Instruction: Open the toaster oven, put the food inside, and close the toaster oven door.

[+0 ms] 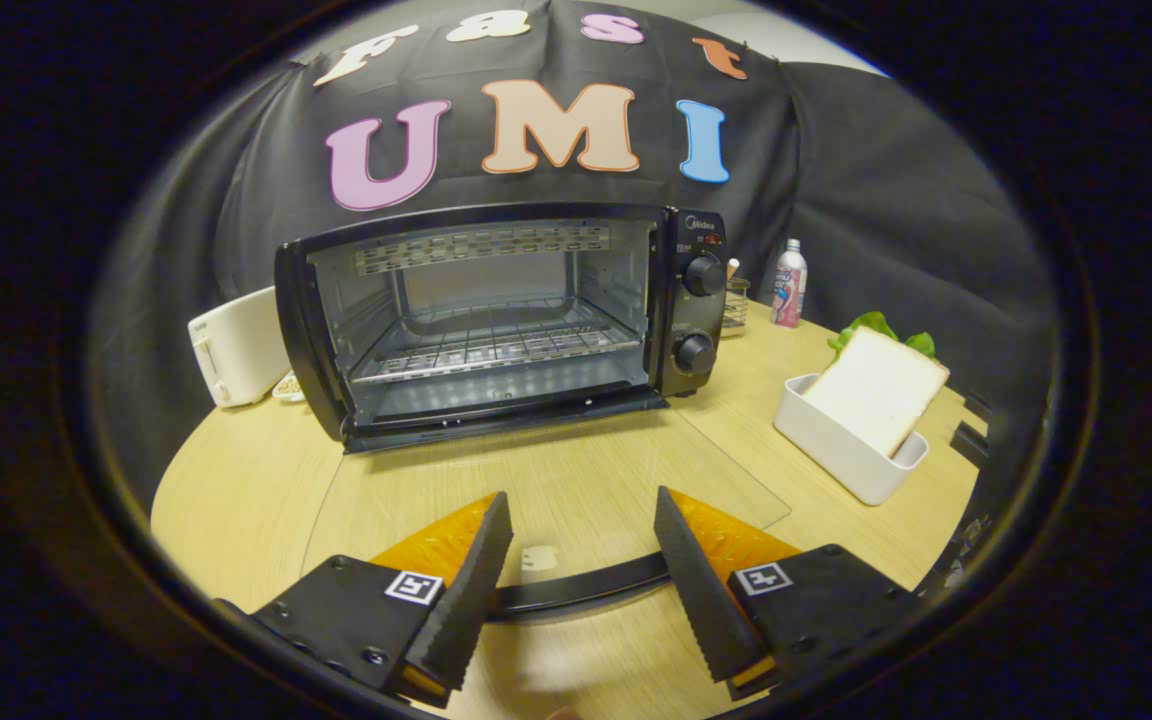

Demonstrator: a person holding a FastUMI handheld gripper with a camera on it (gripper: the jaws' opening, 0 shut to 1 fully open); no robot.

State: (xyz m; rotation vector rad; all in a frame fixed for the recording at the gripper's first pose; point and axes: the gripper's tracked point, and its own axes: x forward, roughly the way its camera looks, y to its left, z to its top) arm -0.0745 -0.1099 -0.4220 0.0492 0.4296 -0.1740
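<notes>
The black toaster oven (496, 320) stands at the back of the round wooden table (236, 500), open, with a bare wire rack (491, 350) inside. Its glass door (726, 480) lies folded down flat over the table, reaching toward me. The door's black handle bar (586, 592) runs across between the bases of my fingers. My gripper (581, 500) is open above the glass, holding nothing. A slice of white bread (876, 388) leans in a white tray (841, 450), beyond and to the right of the fingers.
A white pop-up toaster (236, 345) sits left of the oven. Right of the oven are a small wire basket (734, 302) and a bottle (788, 283). Green leaves (871, 328) lie behind the bread tray.
</notes>
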